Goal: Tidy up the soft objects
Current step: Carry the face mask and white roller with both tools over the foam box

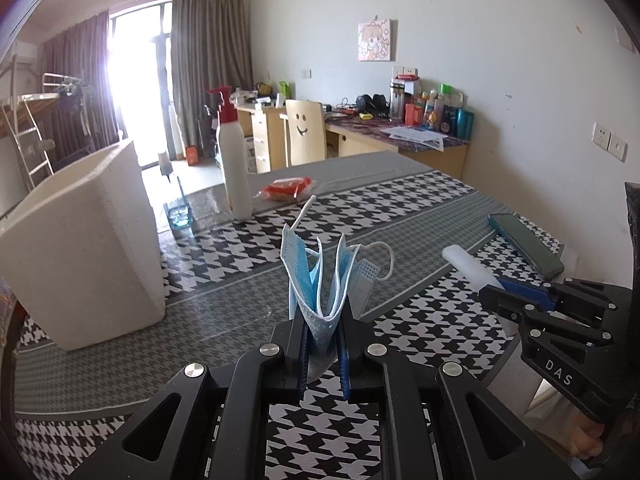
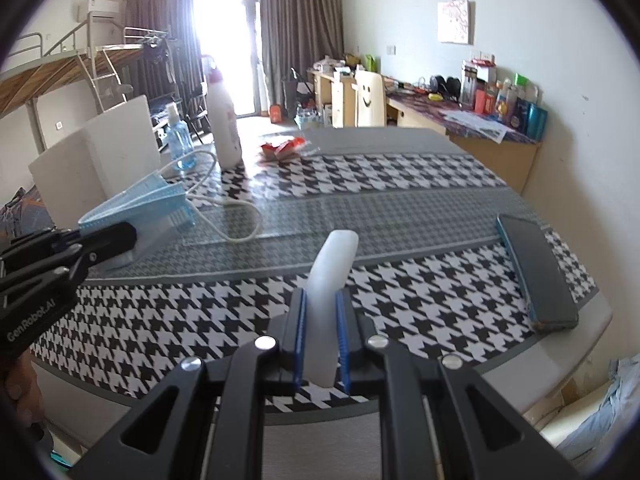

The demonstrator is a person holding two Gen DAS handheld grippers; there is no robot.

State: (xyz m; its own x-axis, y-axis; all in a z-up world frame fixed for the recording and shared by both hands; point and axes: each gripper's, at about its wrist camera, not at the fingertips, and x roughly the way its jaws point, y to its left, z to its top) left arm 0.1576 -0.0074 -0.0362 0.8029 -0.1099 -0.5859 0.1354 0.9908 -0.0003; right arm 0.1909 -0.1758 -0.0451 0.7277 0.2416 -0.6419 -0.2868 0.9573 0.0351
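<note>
Nearest the left wrist camera, the left gripper is pinching a bunch of blue face masks between its blue pads, the folded masks standing up out of the jaws with white ear loops trailing off to the right. Nearest the right wrist camera, the right gripper is squeezing a white soft tube that is sticking forward and curving slightly to the right. Both held things are hanging clear above the houndstooth tablecloth. In the left wrist view the right gripper is sitting to the right of the masks, near them but apart.

To the right, a dark phone is lying flat near the table's right edge. To the left, a white foam box is standing on the cloth. Farther off, a white pump bottle with a red top is standing upright, a red snack packet lying just right of it and a blue spray bottle to its left.
</note>
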